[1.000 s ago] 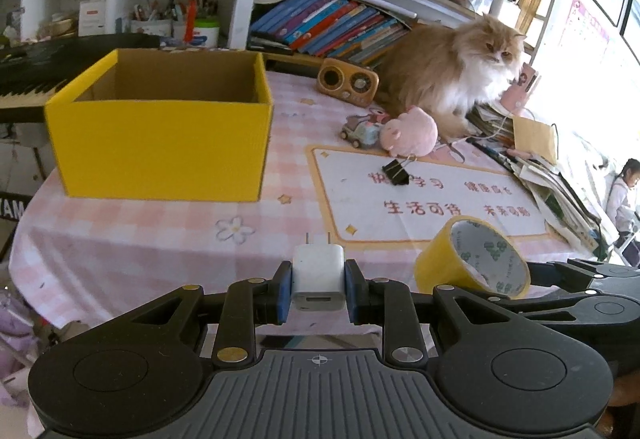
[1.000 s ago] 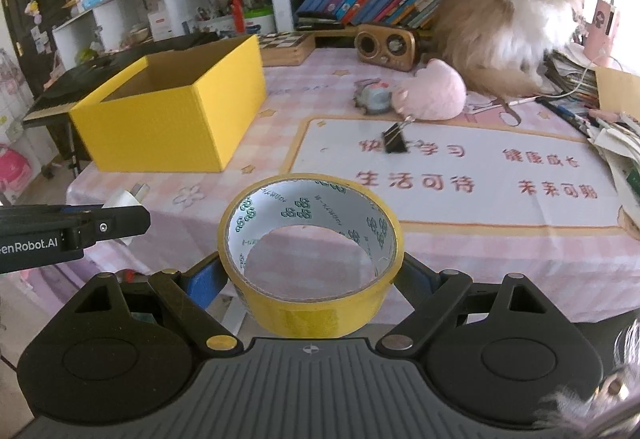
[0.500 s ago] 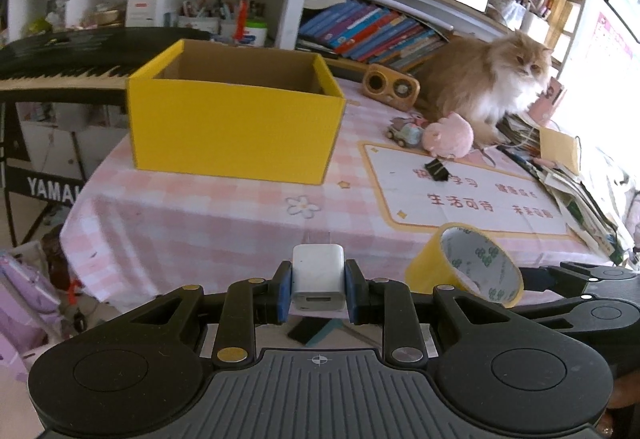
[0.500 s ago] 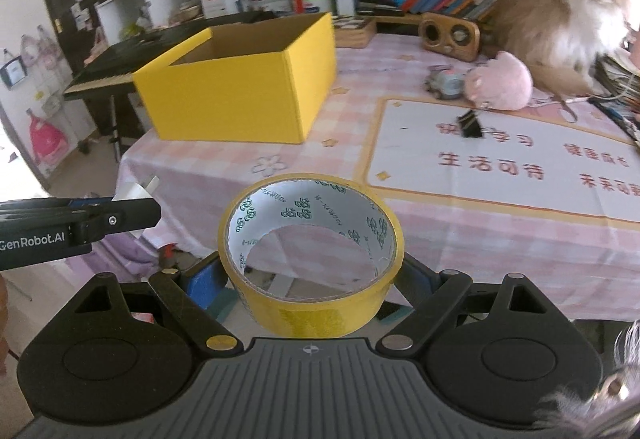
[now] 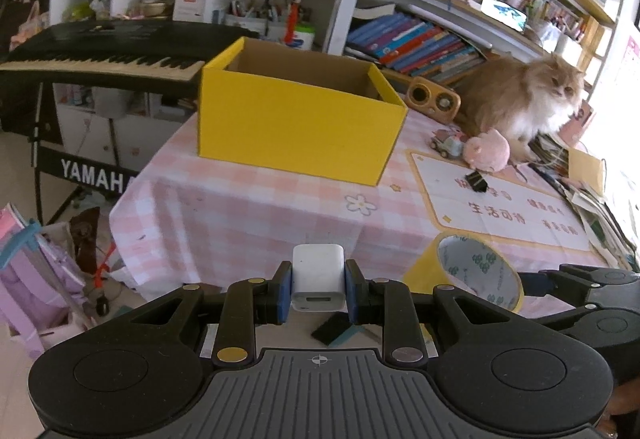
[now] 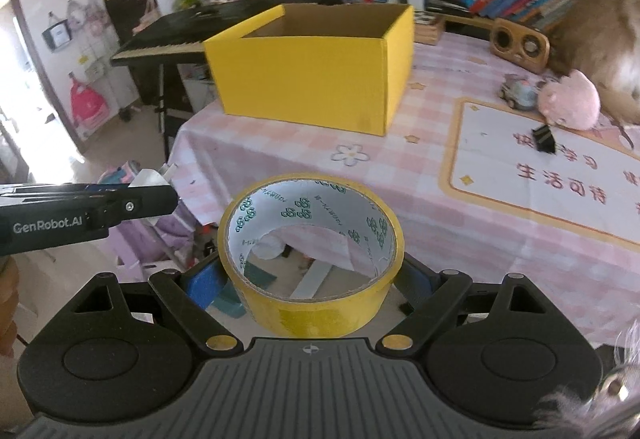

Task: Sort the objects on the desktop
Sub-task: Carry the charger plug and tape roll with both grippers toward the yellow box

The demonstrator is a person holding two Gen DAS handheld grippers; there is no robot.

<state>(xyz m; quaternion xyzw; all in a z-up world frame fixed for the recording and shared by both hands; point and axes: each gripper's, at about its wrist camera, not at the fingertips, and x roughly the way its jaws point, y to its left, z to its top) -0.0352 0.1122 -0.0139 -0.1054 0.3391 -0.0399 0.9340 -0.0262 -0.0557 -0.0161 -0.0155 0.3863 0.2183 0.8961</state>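
My left gripper (image 5: 318, 293) is shut on a white USB charger (image 5: 318, 275), held in the air off the table's near edge. My right gripper (image 6: 310, 279) is shut on a yellow tape roll (image 6: 312, 299), which also shows in the left wrist view (image 5: 466, 271). An open yellow cardboard box (image 5: 296, 127) stands on the pink checked tablecloth (image 5: 260, 215), ahead of both grippers; it also shows in the right wrist view (image 6: 316, 79). A black binder clip (image 5: 476, 181), a pink plush toy (image 5: 486, 155) and a small toy car (image 5: 446, 143) lie on the table to the right.
A fluffy cat (image 5: 520, 103) sits at the table's back right beside a wooden speaker (image 5: 432, 101). A Yamaha keyboard (image 5: 100, 55) stands left of the table. Bookshelves are behind. Papers are piled at the right edge. Bags (image 5: 36, 279) lie on the floor at left.
Both grippers have pulled back and to the left, away from the table, keeping the charger and tape roll. The box and table now look farther off and more to the right.
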